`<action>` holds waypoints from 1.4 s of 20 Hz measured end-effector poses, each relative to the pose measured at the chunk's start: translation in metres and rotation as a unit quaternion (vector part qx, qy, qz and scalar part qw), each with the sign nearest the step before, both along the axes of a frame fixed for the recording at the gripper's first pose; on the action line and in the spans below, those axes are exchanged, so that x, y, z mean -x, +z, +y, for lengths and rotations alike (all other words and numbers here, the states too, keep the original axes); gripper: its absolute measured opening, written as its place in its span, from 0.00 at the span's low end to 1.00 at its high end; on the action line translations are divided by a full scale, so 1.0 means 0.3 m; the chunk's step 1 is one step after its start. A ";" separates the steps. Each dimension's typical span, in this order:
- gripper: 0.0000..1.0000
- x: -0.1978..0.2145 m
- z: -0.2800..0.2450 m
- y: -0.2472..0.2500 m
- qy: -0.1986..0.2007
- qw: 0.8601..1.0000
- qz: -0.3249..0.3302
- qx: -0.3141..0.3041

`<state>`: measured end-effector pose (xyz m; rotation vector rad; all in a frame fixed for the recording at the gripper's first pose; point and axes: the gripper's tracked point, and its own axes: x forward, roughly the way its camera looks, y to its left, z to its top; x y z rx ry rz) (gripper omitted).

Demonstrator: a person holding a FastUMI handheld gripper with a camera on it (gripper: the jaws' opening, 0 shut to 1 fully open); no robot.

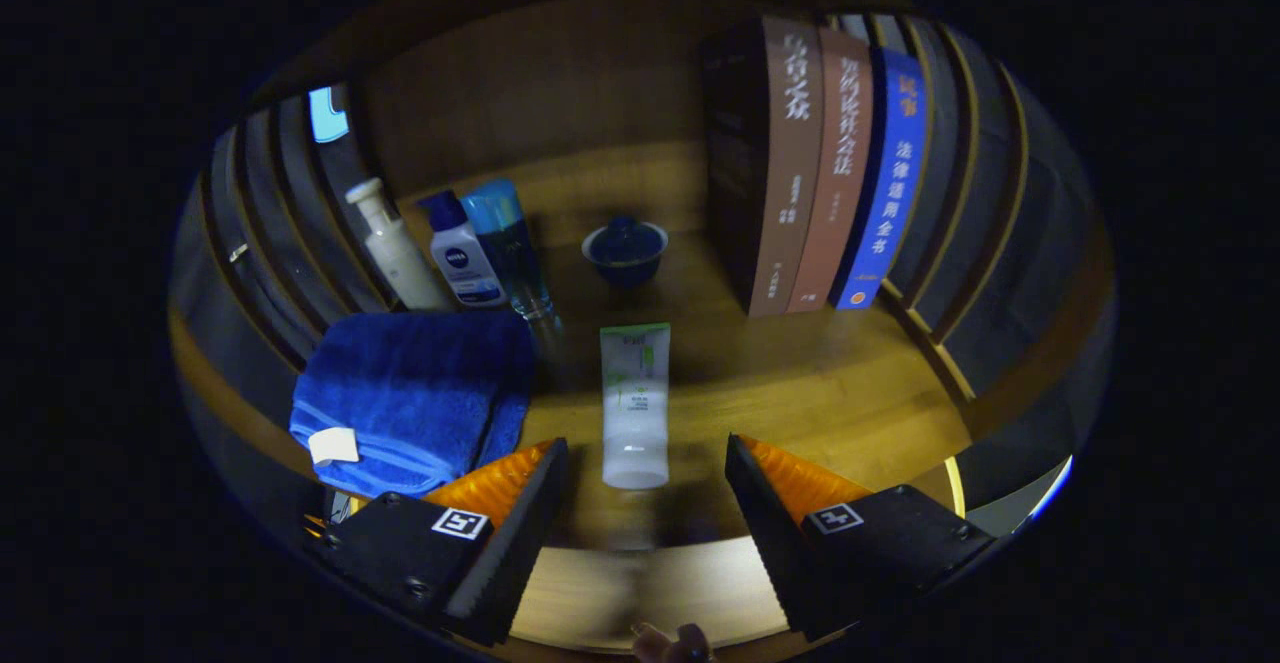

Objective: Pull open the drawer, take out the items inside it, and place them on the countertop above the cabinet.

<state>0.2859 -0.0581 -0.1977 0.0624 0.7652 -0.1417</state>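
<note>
Hand-held gripper (pixel 645 503) spread wide, gripping nothing | white tube (pixel 634 403) lies flat on the wooden bench (pixel 820 383), just ahead between the fingers | folded blue towel (pixel 410 398) beside the left finger | bottles (pixel 470 253), dark bowl (pixel 625 251), upright books (pixel 830 173) beyond

A white tube with green markings (pixel 634 404) is seen lying flat on the wooden countertop (pixel 800 383), cap toward 6 o'clock, reaching in between the spread fingers
</note>
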 end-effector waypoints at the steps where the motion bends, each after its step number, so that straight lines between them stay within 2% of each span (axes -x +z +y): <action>1: 0.99 0.033 0.000 0.027 0.001 1.000 -0.013 0.003; 10: 1.00 0.446 0.029 0.240 0.013 0.990 -0.141 -0.007; 14: 1.00 0.672 0.045 0.175 0.007 0.982 -0.185 -0.025; 17: 0.99 0.843 0.075 0.052 0.017 0.983 -0.181 -0.020; 21: 1.00 0.940 0.121 -0.077 0.036 0.981 -0.193 0.007; 28: 1.00 0.917 0.125 -0.224 0.029 0.986 -0.164 -0.004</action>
